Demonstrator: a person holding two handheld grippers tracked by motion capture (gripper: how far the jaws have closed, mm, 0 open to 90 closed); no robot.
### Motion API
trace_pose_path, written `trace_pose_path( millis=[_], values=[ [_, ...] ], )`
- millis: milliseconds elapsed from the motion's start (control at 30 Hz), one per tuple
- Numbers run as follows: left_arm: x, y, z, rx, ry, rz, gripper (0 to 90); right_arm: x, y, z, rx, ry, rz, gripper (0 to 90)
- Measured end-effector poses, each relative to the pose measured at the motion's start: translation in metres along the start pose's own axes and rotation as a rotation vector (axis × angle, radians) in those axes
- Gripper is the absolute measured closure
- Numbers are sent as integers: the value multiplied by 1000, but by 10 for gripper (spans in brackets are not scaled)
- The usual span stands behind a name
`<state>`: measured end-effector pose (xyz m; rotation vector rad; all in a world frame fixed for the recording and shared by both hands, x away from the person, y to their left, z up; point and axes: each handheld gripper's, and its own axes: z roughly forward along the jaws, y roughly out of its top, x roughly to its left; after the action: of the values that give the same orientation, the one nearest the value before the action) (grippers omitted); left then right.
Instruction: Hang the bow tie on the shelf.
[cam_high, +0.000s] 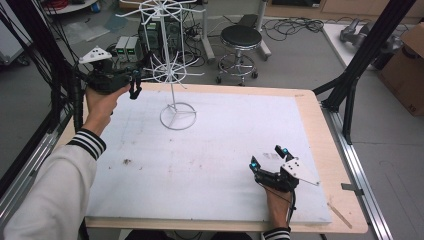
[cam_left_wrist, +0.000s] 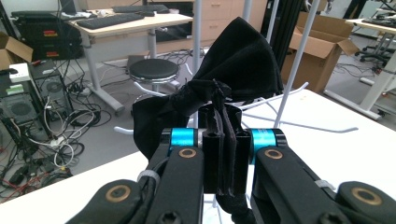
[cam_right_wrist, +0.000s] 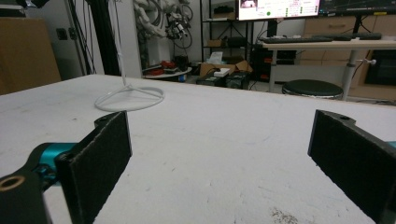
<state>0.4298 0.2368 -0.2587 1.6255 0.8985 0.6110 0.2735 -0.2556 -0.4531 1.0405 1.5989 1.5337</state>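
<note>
A white wire rack (cam_high: 170, 70) stands on a ring base (cam_high: 178, 116) at the far left-middle of the white table (cam_high: 210, 165). Just left of its lower arms, my left gripper (cam_high: 134, 84) is held in the air, shut on a black cloth (cam_high: 134, 92). In the left gripper view the black cloth (cam_left_wrist: 233, 60) bunches up above the closed jaws of my left gripper (cam_left_wrist: 226, 140), with the rack's thin white arms (cam_left_wrist: 299, 123) right behind it. My right gripper (cam_high: 268, 156) rests low at the table's near right, open, with nothing between its pads (cam_right_wrist: 98, 158).
A black stool (cam_high: 241, 37) and computer boxes (cam_high: 129, 47) stand on the floor beyond the far edge. Black frame posts (cam_high: 350, 75) rise by the right edge, with a cardboard box (cam_high: 407, 65) farther right. The rack's ring base (cam_right_wrist: 130, 98) lies ahead of the right gripper.
</note>
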Motion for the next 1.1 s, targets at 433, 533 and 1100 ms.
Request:
trace_pose_path(
  millis=[433,533,1100],
  values=[
    [-7,-8,9,14,-20,-16,869,0,0,0,0,-3,-2,51],
    [-8,-8,10,19,-27,-17,869,0,0,0,-2,-2,-5,51],
    [-4,-13,-2,-15,-114,-37,133,1,0,0,-1,-6,-17,51]
  ],
)
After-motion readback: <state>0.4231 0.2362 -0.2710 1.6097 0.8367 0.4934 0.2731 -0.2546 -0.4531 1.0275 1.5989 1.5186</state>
